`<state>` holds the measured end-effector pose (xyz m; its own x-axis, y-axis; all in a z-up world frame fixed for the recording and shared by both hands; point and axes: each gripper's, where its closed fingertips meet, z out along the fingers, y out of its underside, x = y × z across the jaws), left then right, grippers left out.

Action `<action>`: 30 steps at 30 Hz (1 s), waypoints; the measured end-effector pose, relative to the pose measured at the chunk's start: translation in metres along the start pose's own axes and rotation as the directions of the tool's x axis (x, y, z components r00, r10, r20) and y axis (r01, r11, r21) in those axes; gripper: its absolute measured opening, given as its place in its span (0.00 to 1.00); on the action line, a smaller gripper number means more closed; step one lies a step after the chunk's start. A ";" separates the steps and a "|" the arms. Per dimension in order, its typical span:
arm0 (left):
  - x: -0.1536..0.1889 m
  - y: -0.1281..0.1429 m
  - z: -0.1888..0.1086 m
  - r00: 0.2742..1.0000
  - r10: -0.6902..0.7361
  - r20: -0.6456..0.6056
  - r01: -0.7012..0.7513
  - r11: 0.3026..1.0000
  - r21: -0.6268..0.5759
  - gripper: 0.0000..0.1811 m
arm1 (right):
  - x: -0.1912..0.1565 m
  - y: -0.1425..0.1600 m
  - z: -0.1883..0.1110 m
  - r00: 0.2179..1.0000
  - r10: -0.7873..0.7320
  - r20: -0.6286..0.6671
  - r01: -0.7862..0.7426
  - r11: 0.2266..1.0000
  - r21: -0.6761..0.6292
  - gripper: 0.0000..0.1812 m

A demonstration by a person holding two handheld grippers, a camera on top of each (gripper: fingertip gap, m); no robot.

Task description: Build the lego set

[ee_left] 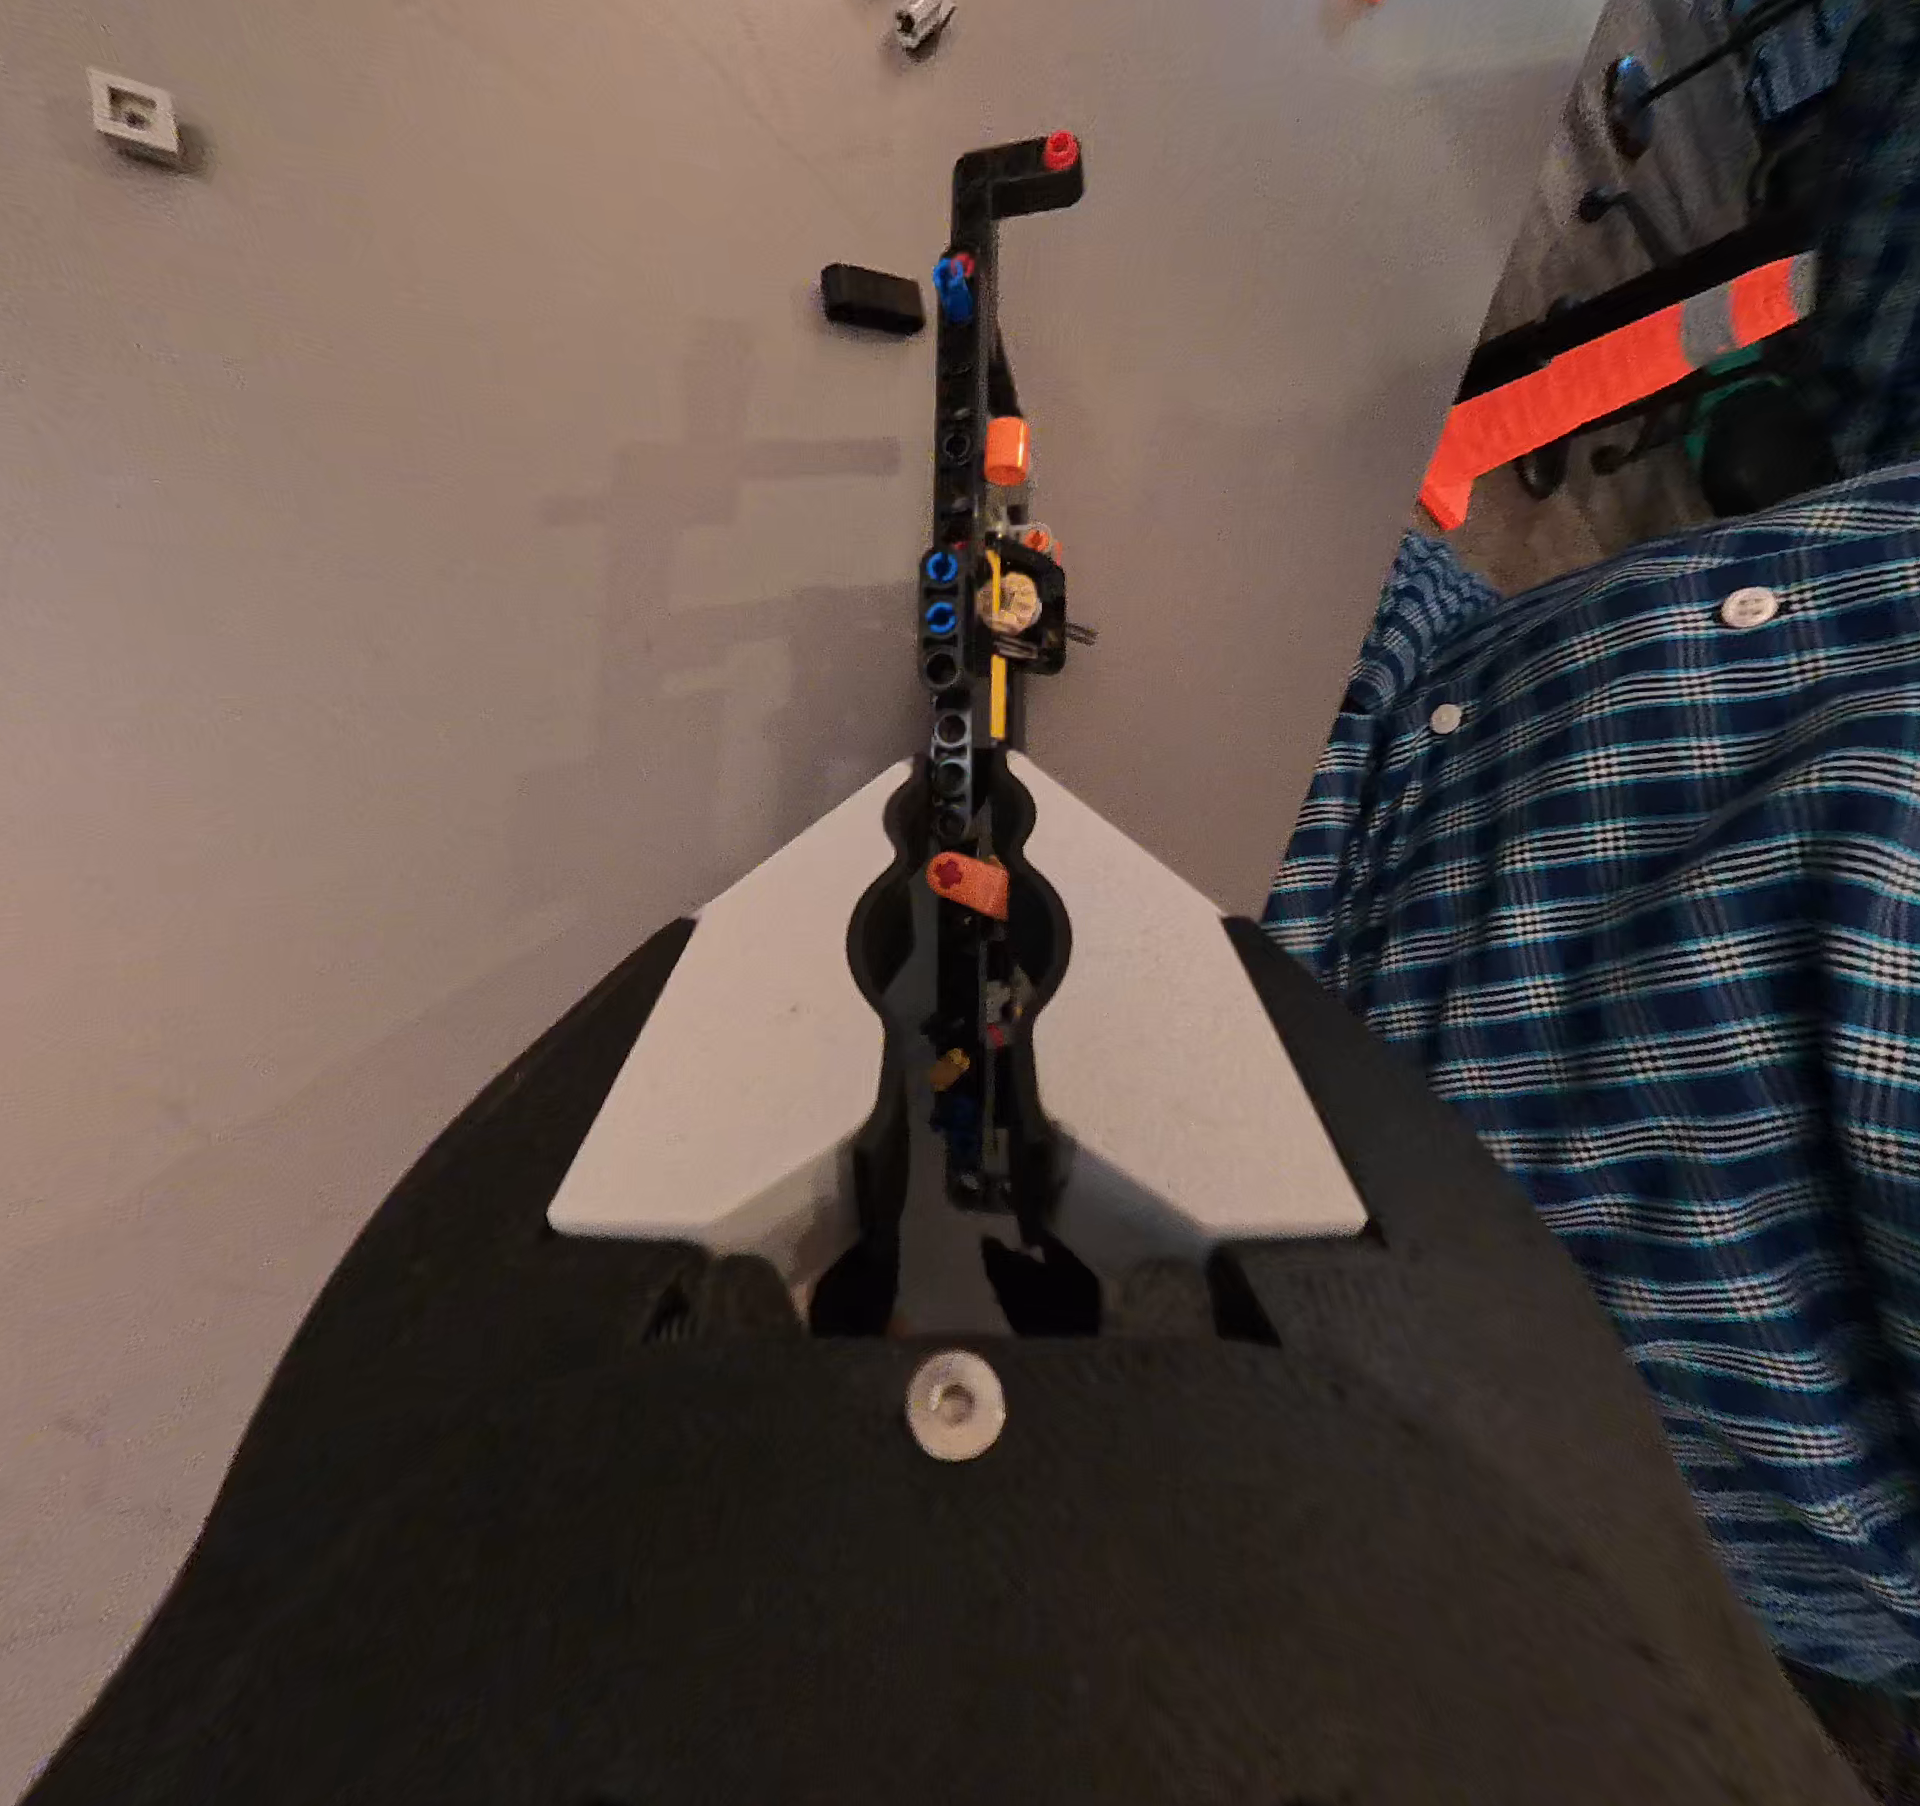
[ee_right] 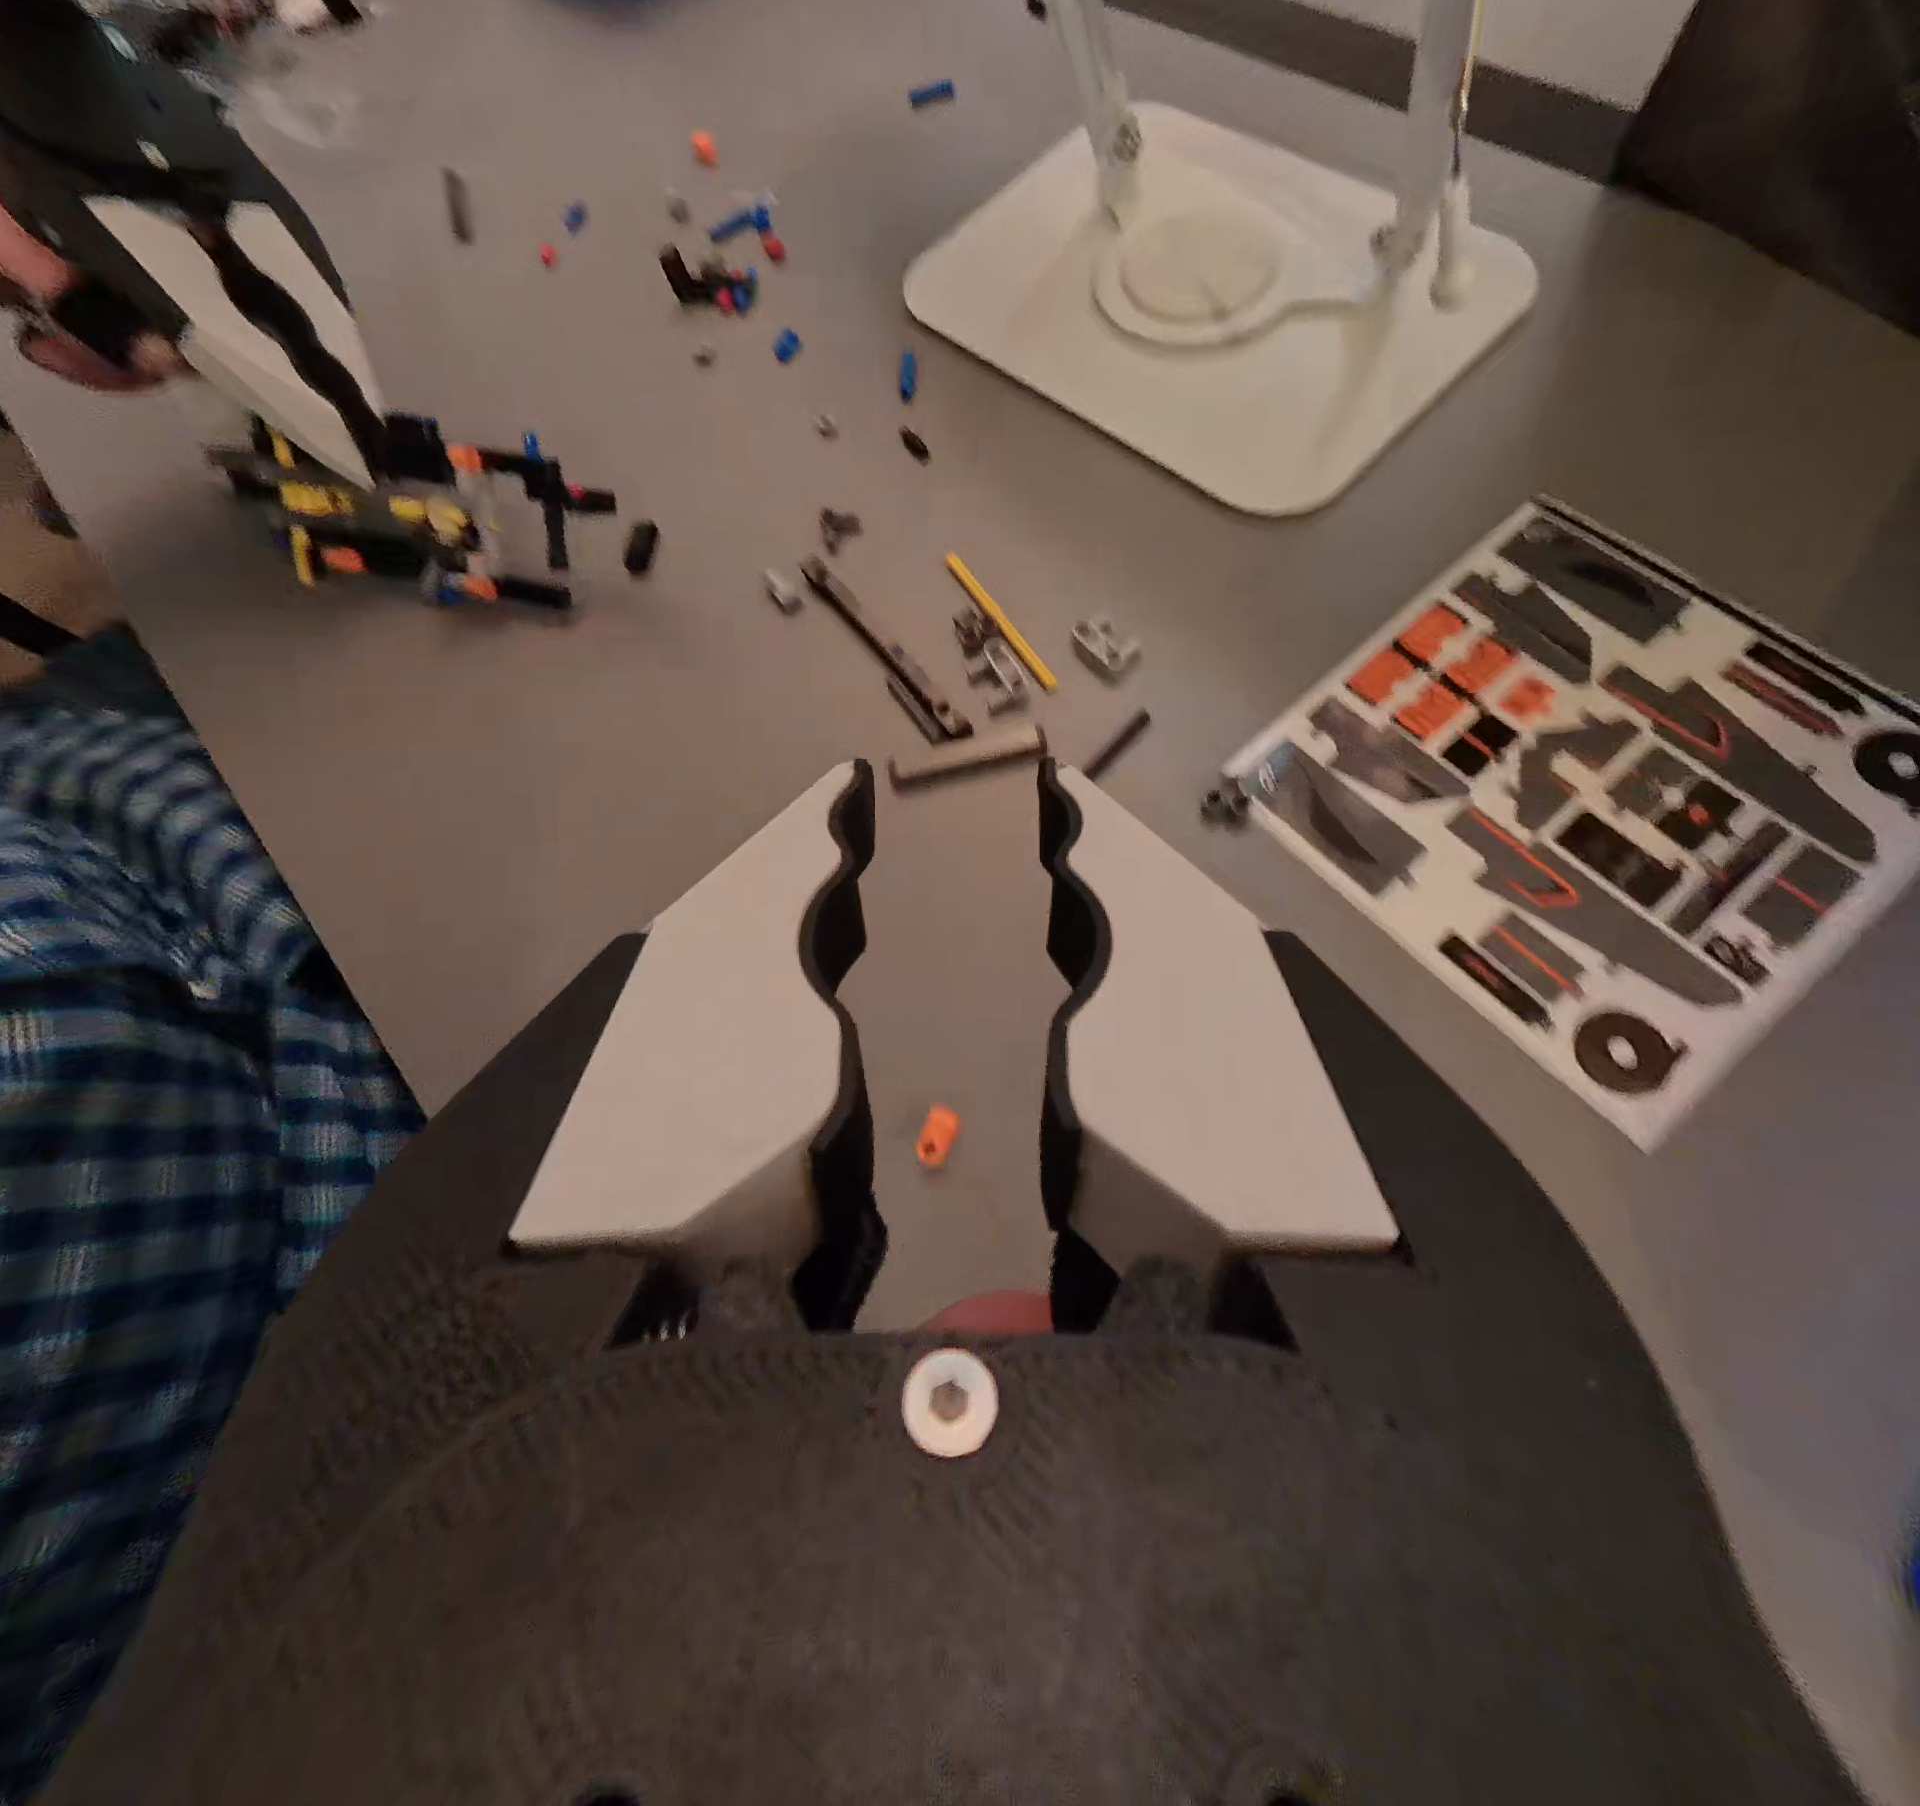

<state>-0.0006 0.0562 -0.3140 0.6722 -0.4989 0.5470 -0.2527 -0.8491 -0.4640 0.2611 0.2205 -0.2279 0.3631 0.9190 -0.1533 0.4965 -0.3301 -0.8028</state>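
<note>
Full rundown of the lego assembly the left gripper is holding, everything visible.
The lego assembly is a long, flat frame of black holed beams, plastic by its look, carrying blue pins, red pins, orange connectors, a yellow axle and a tan gear. Its far end bends into an L capped by a red pin. The left gripper is shut on its near end. In the right wrist view it lies low over the grey table, next to a loose black piece; contact with the table is unclear.

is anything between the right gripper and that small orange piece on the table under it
Nothing visible. The right gripper is open, and the orange piece lies on bare table in the gap between its fingers. The nearest other part, a grey rod, lies farther out by the fingertips.
</note>
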 end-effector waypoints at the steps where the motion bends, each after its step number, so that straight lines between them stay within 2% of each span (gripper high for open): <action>1: -0.004 0.001 0.000 1.000 0.007 0.013 -0.007 1.000 -0.008 0.06 | 0.002 0.009 -0.004 1.000 -0.002 -0.012 0.002 1.000 -0.022 0.16; 8: -0.017 -0.002 0.002 0.998 0.024 0.051 -0.025 1.000 0.018 0.13 | 0.007 0.055 -0.015 0.998 -0.014 -0.053 0.009 0.995 -0.096 0.17; 12: -0.021 -0.012 -0.006 0.993 0.055 0.107 -0.064 0.995 0.080 0.19 | -0.003 0.053 -0.011 0.999 -0.039 -0.035 0.036 0.997 -0.071 0.16; 17: -0.019 -0.019 -0.038 0.968 0.113 0.223 -0.156 0.970 0.184 0.25 | -0.012 0.042 -0.007 0.993 -0.116 -0.030 0.114 0.992 -0.057 0.16; 22: -0.007 0.006 -0.051 0.919 0.198 0.341 -0.255 0.958 0.131 0.35 | -0.034 0.032 0.006 0.977 -0.213 0.017 0.213 0.976 -0.054 0.18; 30: 0.007 0.055 -0.035 0.850 0.300 0.434 -0.335 0.942 0.005 0.39 | -0.082 0.024 0.037 0.933 -0.331 0.142 0.342 0.938 -0.058 0.19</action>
<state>-0.0347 0.0003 -0.3110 0.7975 -0.6029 0.0233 -0.4595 -0.6319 -0.6241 0.2142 0.1455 -0.2562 0.0621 0.9972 0.0408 0.6353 -0.0079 -0.7722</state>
